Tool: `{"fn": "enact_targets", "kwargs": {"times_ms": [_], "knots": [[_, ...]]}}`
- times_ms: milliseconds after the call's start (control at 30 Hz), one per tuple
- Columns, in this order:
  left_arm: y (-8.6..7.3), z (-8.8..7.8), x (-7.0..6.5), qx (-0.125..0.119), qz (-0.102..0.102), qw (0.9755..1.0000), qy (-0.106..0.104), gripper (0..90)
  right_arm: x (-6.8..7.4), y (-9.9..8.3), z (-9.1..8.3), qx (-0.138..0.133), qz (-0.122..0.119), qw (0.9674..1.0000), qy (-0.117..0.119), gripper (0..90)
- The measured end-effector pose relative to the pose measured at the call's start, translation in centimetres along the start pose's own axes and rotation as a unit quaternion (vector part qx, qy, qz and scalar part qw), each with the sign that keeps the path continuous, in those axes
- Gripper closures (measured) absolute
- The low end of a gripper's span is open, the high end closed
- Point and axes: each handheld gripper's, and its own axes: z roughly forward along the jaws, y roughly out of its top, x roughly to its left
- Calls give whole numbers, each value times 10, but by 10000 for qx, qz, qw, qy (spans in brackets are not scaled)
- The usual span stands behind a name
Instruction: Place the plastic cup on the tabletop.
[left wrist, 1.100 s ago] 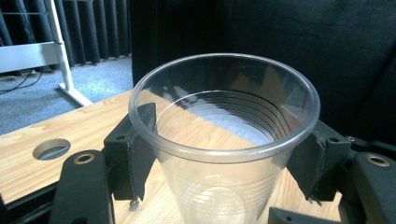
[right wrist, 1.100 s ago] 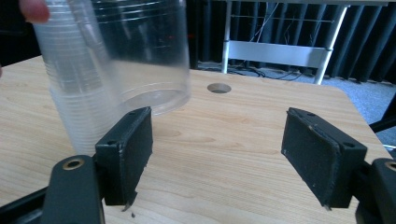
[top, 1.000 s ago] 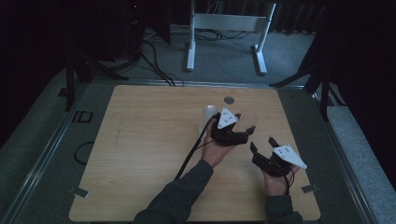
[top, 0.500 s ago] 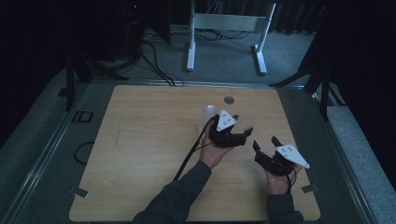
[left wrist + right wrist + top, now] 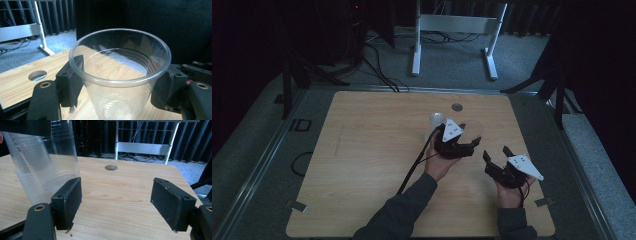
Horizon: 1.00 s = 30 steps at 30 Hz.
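Wide bare tabletop [image 5: 362, 165] left of clear cup [image 5: 120, 75]; white stand [image 5: 454, 30] beyond far edge.

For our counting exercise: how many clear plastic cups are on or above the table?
1 countable: a cup clamped in the left tool. The right tool's view shows stacked ridges, so more cups may be nested inside.

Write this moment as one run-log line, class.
left gripper: shut on clear plastic cup | right gripper: open, nothing between jaws | wooden table
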Motion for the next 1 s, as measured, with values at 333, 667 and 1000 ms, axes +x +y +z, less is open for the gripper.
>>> {"fn": "enact_targets", "kwargs": {"times_ms": [333,667,1000], "knots": [[-7,0,0,38,44,10000,50,310,-1,0,-1,-13,2,10000,-21,251],[-16,1,-1,36,40,9999,131,310,-2,0,-1,-10,15,10000,-37,251],[-22,2,1,63,45,9999,150,310,-2,0,-1,-12,15,10000,-32,251]]}}
